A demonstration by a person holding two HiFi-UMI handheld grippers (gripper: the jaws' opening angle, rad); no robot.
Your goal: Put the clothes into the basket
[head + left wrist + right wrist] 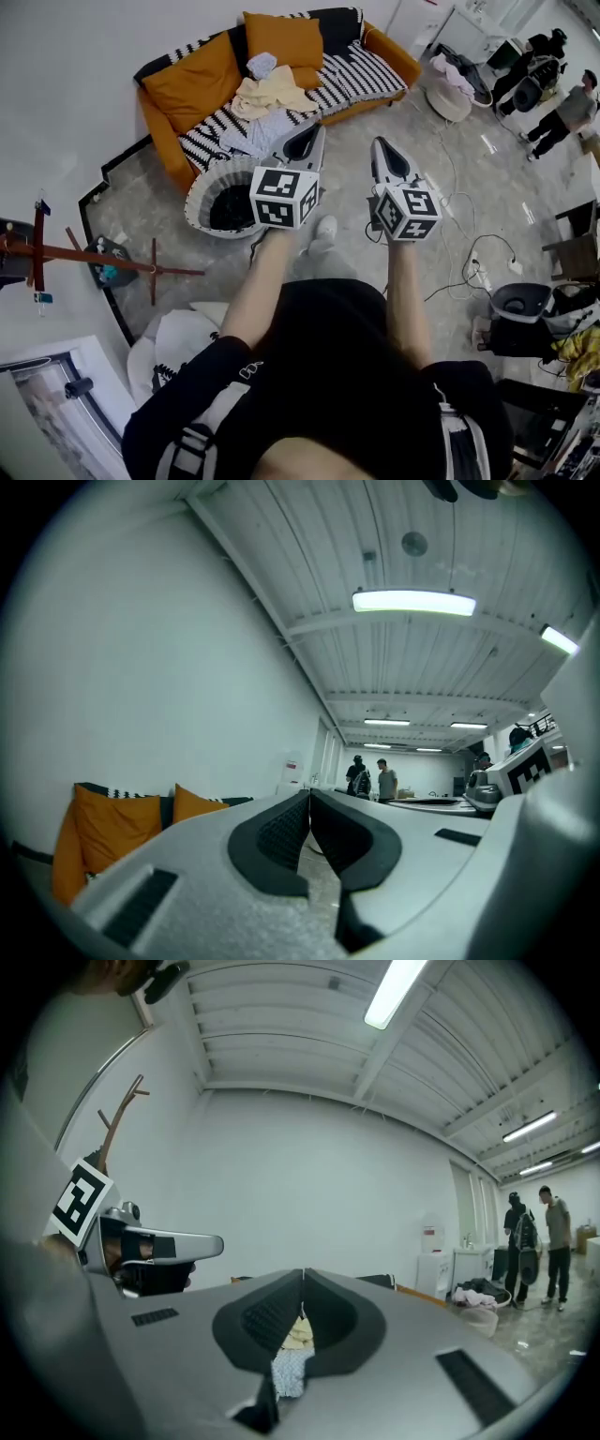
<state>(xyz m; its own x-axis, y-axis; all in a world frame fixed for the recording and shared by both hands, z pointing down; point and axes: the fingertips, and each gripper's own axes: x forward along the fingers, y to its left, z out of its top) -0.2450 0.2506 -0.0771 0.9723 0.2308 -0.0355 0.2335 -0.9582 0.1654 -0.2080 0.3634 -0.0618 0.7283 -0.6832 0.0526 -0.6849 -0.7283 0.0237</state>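
Left claw (pixel 313 133) and right claw (pixel 380 146) both pressed together, empty, level, aimed at sofa (pixel 184 86); likely approach. Clothes (pixel 266 97) heaped on sofa seat, well ahead. Basket (pixel 194 199) on floor beside sofa, short transfer.

Open floor (pixel 356 127) right of basket (pixel 194 202)

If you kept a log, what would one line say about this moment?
left tool: shut, empty | right tool: shut, empty | clothes: piled on sofa | basket: on floor before sofa
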